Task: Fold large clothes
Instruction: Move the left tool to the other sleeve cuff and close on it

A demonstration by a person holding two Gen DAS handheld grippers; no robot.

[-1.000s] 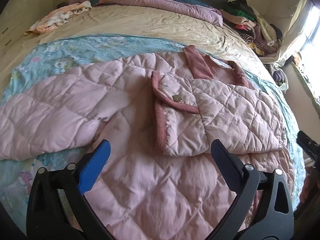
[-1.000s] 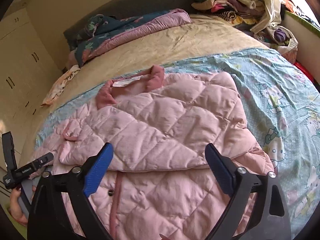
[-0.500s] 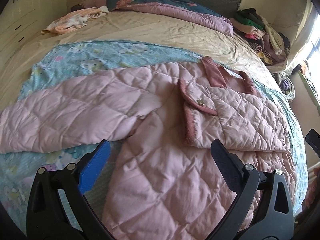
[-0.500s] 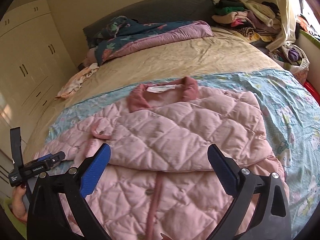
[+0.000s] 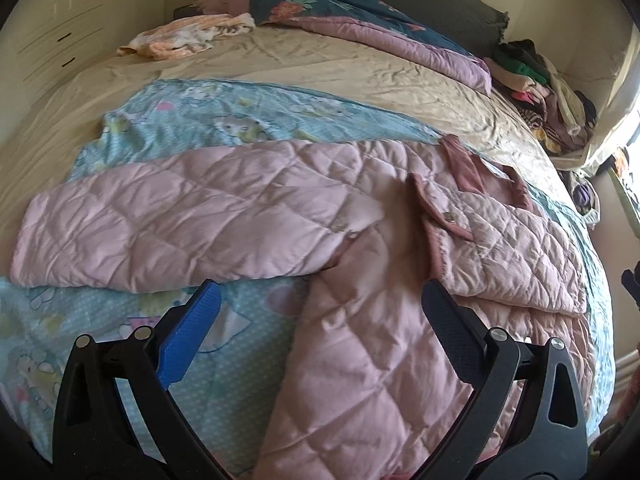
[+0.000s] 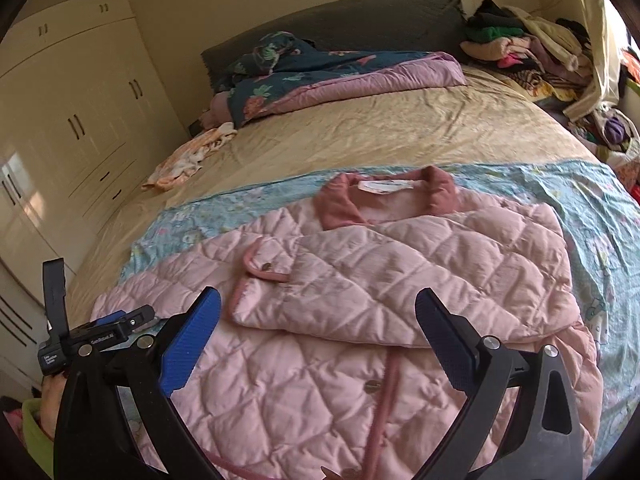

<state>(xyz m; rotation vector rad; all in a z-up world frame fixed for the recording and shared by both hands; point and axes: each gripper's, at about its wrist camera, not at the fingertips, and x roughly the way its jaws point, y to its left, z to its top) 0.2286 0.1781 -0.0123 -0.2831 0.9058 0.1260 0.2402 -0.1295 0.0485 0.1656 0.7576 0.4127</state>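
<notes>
Fingers of the left gripper [image 5: 318,308] spread wide, nothing between them, hanging above the bed over the lower part of the pink quilted jacket [image 5: 360,360] and the blue cartoon sheet [image 5: 224,380]. Left wrist view: jacket lies flat on the blue sheet, one sleeve [image 5: 168,224] stretched straight out to the left, the other sleeve [image 5: 500,248] folded across the chest with its darker cuff and snap facing up, collar [image 5: 468,164] toward the head of the bed. Beige bedspread [image 5: 320,72] beyond, floral duvet [image 5: 340,8] bunched at the headboard, small peach garment [image 5: 188,36] at far left, clothes pile [image 5: 536,88] at far right. Right wrist view: right gripper [image 6: 318,312] fingers also apart and empty, above the jacket's front, near the hem of the folded sleeve [image 6: 400,276]. Collar [image 6: 384,196] with white label visible, pink placket with snaps running down the middle. Left gripper body [image 6: 80,340] at lower left edge, held by a hand [image 6: 50,404] with green sleeve. Cream wardrobe [image 6: 72,120] along the left wall.
</notes>
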